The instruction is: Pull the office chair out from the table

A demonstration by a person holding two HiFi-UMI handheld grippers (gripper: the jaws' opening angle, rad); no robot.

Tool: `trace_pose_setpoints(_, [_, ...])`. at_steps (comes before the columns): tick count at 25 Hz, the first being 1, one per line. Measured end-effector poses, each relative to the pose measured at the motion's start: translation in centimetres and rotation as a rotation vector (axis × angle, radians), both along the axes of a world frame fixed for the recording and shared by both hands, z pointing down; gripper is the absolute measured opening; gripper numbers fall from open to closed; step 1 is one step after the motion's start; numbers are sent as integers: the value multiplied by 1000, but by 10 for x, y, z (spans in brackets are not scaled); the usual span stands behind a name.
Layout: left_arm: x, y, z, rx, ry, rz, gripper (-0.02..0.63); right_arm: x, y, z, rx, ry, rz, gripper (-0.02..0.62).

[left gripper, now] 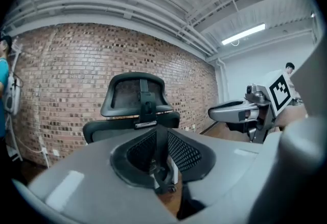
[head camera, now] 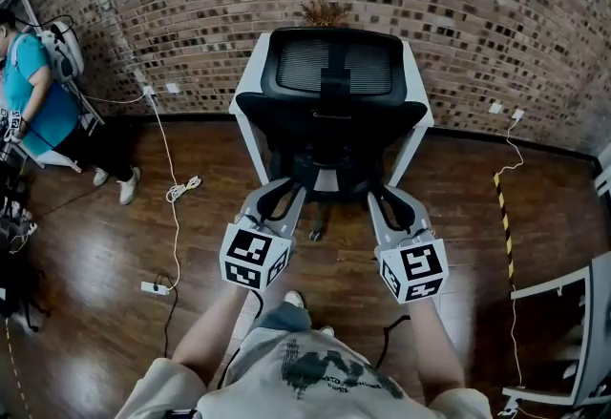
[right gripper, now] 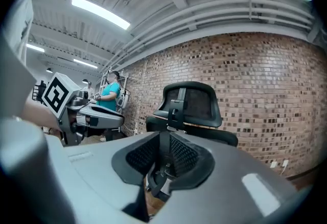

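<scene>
The office chair (head camera: 329,121) is seen right up at the white desk (head camera: 250,88) by the brick wall, with its back turned to the person. The left gripper (head camera: 280,196) and the right gripper (head camera: 389,200) are held close behind it. The jaws of both are parted a little and nothing is gripped.

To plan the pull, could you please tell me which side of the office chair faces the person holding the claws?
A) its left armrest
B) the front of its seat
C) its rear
C: in the head view the office chair shows the rear bracket of its headrest, and its seat points away, toward the white table.
</scene>
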State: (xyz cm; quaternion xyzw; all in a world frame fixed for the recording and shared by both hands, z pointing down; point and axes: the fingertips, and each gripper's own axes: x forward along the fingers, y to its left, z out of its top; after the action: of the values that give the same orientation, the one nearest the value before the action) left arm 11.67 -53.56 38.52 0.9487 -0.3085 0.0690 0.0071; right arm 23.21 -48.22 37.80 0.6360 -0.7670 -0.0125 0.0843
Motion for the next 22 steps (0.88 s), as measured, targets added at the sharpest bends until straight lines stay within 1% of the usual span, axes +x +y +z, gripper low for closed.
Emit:
trace_pose_setpoints(2, [-4, -21, -5, 30, -19, 0, 76, 5, -15, -1, -8, 20, -21, 54])
trace_pose_setpoints(3, [-6, -33, -5, 39, -30, 2, 77, 8, -24, 0, -16, 35, -33, 74])
trace_pose_setpoints(5, [-7, -60, -4, 55, -56, 8, 99, 16, -41, 2, -31, 77, -51, 114])
trace_pose_setpoints(6, [-6, -73, -4, 64, -68, 10, 110, 22, -49, 3, -36, 98, -54, 124])
trace_pose_setpoints(11, [-4, -139, -4, 141, -146, 30, 145, 54, -91, 3, -46, 180, -50, 166])
trace_pose_setpoints(13, [-5, -165, -7, 180, -188, 33, 167, 69, -107, 1, -56, 224, -45, 193])
trace_pose_setpoints(15, [-8, -186, -8, 211, -223, 37, 176, 82, -121, 0, -72, 247, -40, 220])
trace_pose_setpoints(18, [-9, -209, -5, 221, -270, 63, 196, 99, -139, 1, -97, 290, -39, 239])
trace_pose_setpoints(20, [-11, -221, 0, 229, -320, 83, 222, 105, -150, 1, -112, 355, -48, 257])
trace_pose_setpoints(22, [-12, -232, 5, 237, -356, 99, 229, 110, -157, 1, -125, 418, -57, 275])
